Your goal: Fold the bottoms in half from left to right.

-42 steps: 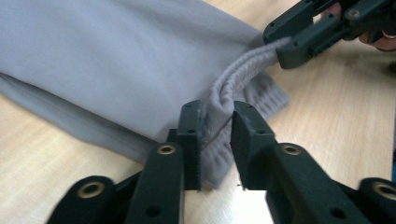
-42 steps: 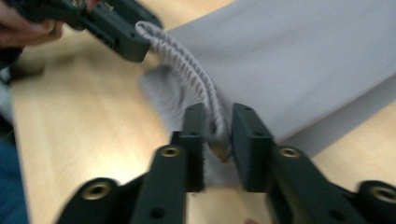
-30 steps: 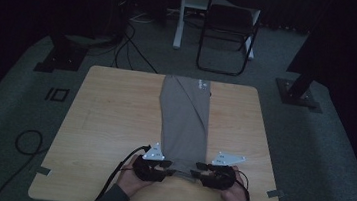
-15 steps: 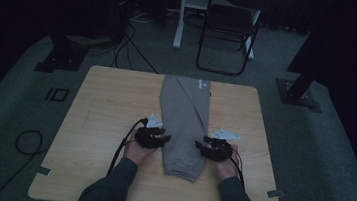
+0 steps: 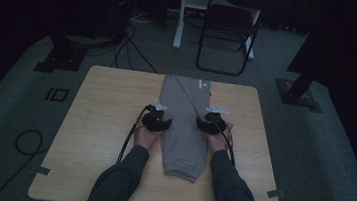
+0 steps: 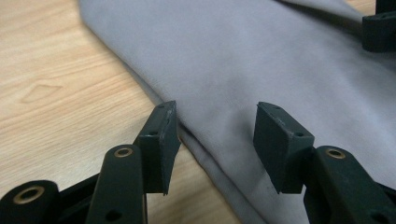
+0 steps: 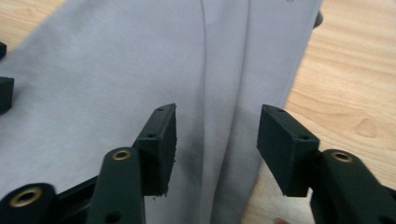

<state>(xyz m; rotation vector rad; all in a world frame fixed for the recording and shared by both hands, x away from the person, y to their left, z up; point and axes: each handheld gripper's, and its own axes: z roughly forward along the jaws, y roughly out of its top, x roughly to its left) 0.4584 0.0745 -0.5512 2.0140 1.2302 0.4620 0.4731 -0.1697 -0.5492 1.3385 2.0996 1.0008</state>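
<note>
On the wooden table point(image 5: 103, 123) before me the grey trousers point(image 5: 183, 131) lie folded into a long narrow strip, running from the far edge toward me, cuffs at my end. My left gripper point(image 5: 158, 120) sits at the strip's left edge and my right gripper point(image 5: 211, 121) at its right edge, about midway along. Both sets of jaws have just been opening and now stand wide, holding nothing; in each gripper view the cloth's folded edge lies between the pads point(image 6: 161, 135) without being pinched. The risk, as I judge it, is in the next bite: the edge is several layers thick, and if I close too shallow I may catch only the top layer, so the fold would peel apart when lifted. If one side grips farther along than the other, the strip could skew or crease. Soft fabric may also sag and drag on the table. The tabletop is pale wood grain, otherwise bare. Beyond it the room is dim, with grey carpet point(image 5: 7, 128), a folding chair point(image 5: 227, 35), stand bases point(image 5: 60, 58) and loose cables.
</note>
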